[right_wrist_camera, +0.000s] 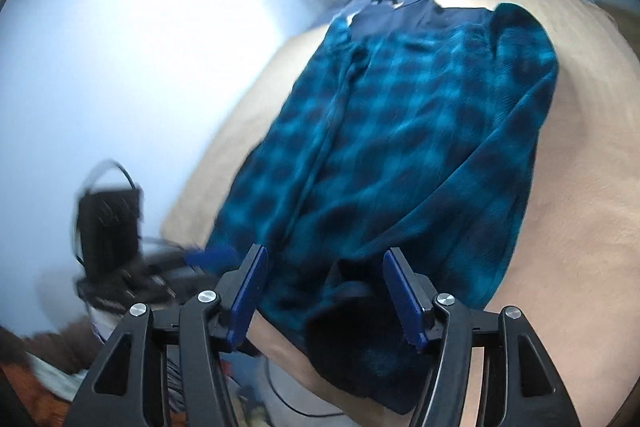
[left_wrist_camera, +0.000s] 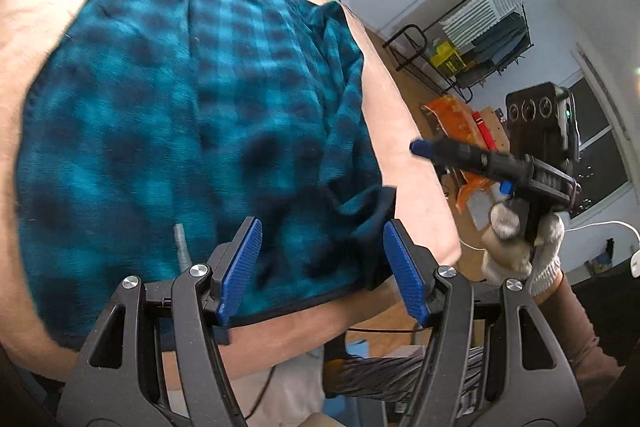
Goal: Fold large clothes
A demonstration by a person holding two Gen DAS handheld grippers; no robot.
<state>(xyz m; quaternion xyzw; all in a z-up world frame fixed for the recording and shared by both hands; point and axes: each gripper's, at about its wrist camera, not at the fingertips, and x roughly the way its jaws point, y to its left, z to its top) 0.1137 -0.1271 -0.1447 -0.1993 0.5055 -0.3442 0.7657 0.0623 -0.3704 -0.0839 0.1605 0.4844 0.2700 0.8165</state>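
Beige bedding (left_wrist_camera: 404, 115) carries the teal plaid flannel shirt (left_wrist_camera: 192, 99) spread lengthwise, its dark-trimmed hem at the near edge and its collar at the far end, which probably sets it up for folding from the bottom. Your left gripper (left_wrist_camera: 322, 267) hangs wide open over that hem, holding nothing. Your right gripper (right_wrist_camera: 324, 293) also gapes empty over the dark near corner, likely so both can pinch the hem together.

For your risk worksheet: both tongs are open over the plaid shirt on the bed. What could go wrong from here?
1. The shirt hem hangs over the bed edge, so a weak pinch may let it slide off.
2. The dark cuff lies bunched between the right tongs; grabbing it may fold in wrinkles.
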